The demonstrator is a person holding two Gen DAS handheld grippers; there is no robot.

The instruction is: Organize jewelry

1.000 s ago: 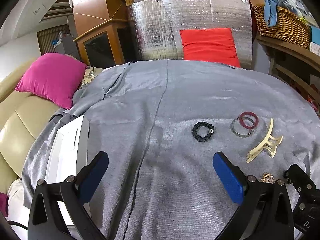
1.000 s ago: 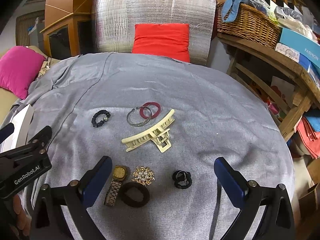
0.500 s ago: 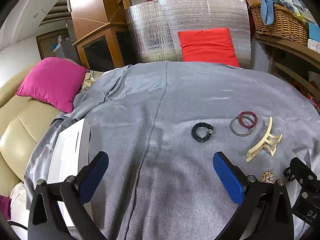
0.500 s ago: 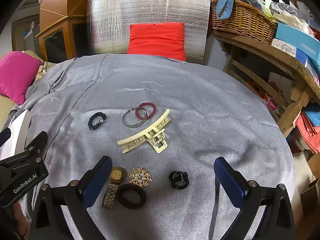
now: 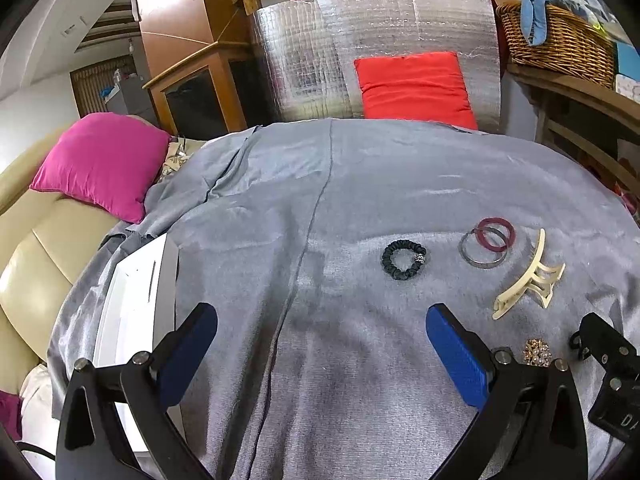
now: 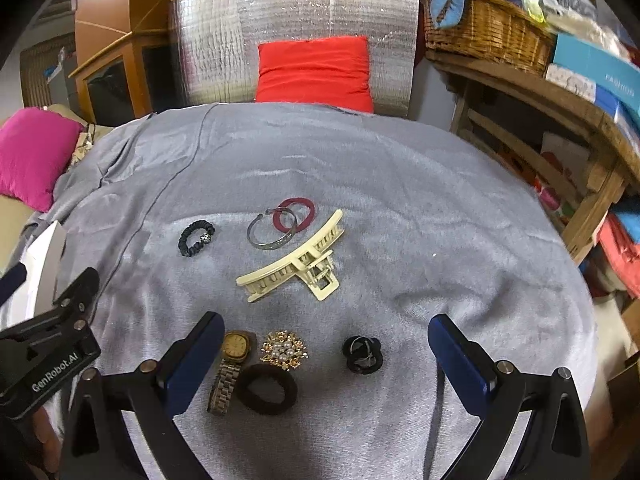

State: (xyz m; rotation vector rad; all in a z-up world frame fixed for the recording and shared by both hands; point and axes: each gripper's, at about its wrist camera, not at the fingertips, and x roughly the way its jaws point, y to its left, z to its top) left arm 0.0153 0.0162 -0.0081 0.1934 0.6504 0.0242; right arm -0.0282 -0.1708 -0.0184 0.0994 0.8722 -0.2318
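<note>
The right gripper [image 6: 326,356] has its blue-padded jaws spread wide and grasping nothing, above the grey cloth [image 6: 400,200] that covers the bench. Between those jaws, nearest the camera, lies a round black fabric hair tie [image 6: 266,389]. Touching it at the left jaw's inner side is a gold-faced wristwatch with a metal link band [image 6: 230,364], its face just beside the left pad. Just beyond the tie sits a gold brooch set with pearls [image 6: 284,350], and toward the right jaw, apart from the rest, a small black hair clip [image 6: 363,354]. Ahead of the jaws lies a cream plastic claw clip [image 6: 296,262]. Farther still, a silver open metal bangle [image 6: 270,232] overlaps a dark red ring-shaped bangle [image 6: 295,215], and left of these rests a black scrunchie with a small sparkly charm [image 6: 196,238].

The left gripper [image 5: 322,350] also has its jaws released and wide apart, with only bare cloth between them. Outside its left jaw a flat white box [image 5: 136,300] lies at the cloth's edge. Outside its right jaw the brooch shows partly behind the finger; ahead and to the right lie the claw clip, the scrunchie and the two bangles. Far beyond stand a red cushion [image 5: 414,86] against a silver foil panel [image 5: 320,48], and a pink cushion [image 5: 100,160] at far left.
</note>
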